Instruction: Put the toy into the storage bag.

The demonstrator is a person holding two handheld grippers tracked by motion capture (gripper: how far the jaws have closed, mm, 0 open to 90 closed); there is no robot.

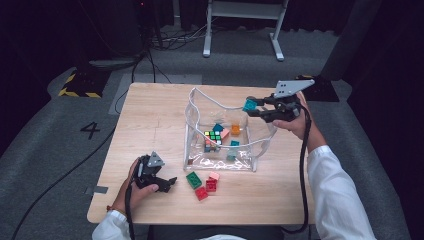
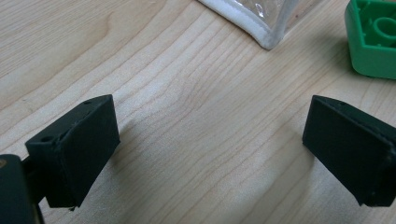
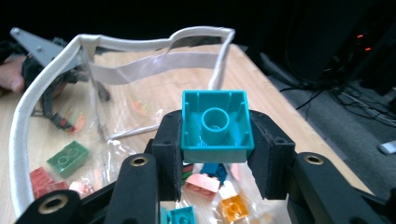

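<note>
Teal block (image 3: pixel 215 127), hollow underside up, sat clamped in my right gripper (image 1: pixel 255 107) above the clear bag's (image 1: pixel 192 145) far rim; several blocks and a puzzle cube (image 1: pixel 212 138) already lay inside. Green block (image 1: pixel 193 179), two red (image 1: pixel 206 189) and one pink (image 1: pixel 214 176) remained near the table's (image 1: pixel 150 115) front edge. My left gripper (image 2: pixel 210 144), jaws apart and empty over bare wood, had its view catch the bag's white-trimmed corner.

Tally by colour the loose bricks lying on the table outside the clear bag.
Green brick: 1
Pink brick: 1
Red bricks: 2
Total: 4
</note>
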